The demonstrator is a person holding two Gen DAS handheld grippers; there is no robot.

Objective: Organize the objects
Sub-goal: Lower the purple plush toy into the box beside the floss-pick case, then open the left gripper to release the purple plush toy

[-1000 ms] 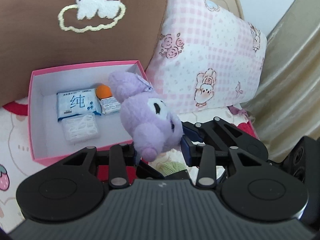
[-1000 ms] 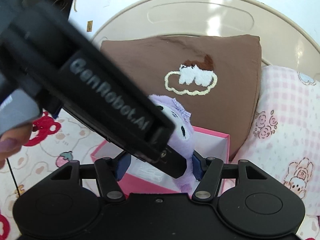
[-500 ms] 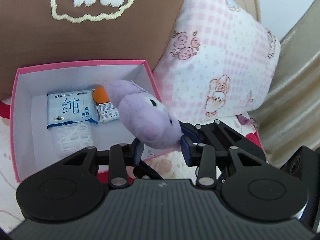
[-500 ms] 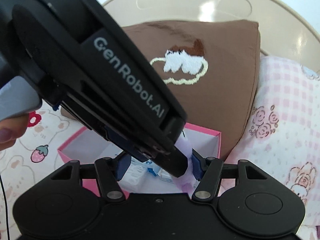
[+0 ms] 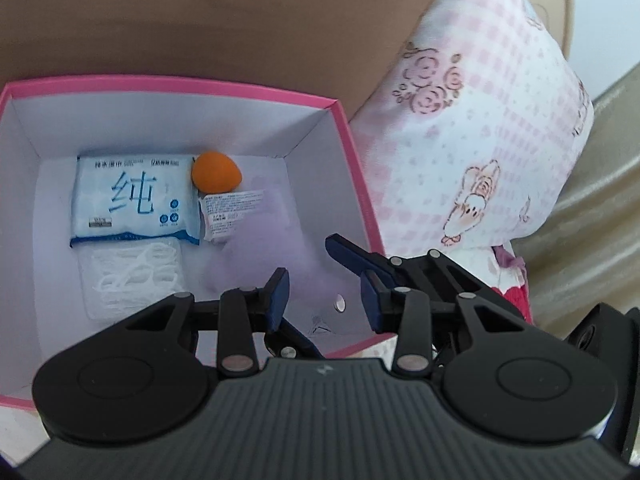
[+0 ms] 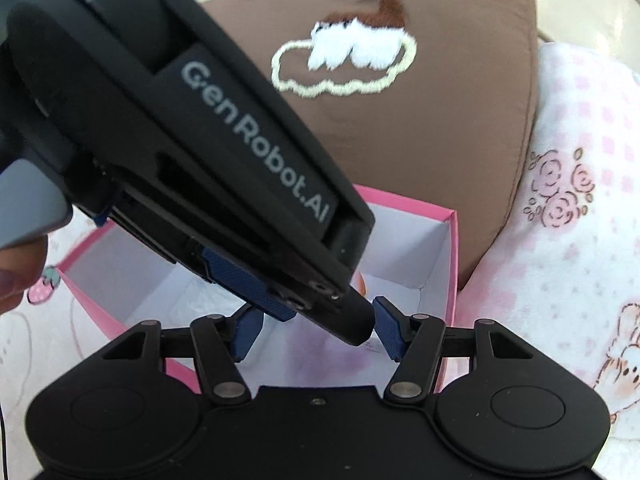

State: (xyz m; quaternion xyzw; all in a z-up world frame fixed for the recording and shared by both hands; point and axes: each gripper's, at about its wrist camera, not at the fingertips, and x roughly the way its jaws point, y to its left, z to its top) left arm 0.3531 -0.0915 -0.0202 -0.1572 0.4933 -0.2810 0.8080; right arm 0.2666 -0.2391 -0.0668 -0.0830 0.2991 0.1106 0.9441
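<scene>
Pink cardboard box (image 5: pixel 352 152) already holds a blue-white tissue pack (image 5: pixel 136 204) and an orange ball (image 5: pixel 216 172).
Left gripper (image 5: pixel 324 292) and right gripper (image 6: pixel 316 328) are over the box, fingers part-open, nothing clearly held.

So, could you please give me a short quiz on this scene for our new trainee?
1. True or false: the orange ball lies outside the pink box.
2. In the left wrist view, what lies next to the wipes pack on the side nearest the camera? A) a spoon B) a clear bag of white pieces C) a mug
3. What stands right behind the box?

Key: 1 false, it lies inside, at the far wall. 2 B. 3 the brown cushion.
</scene>
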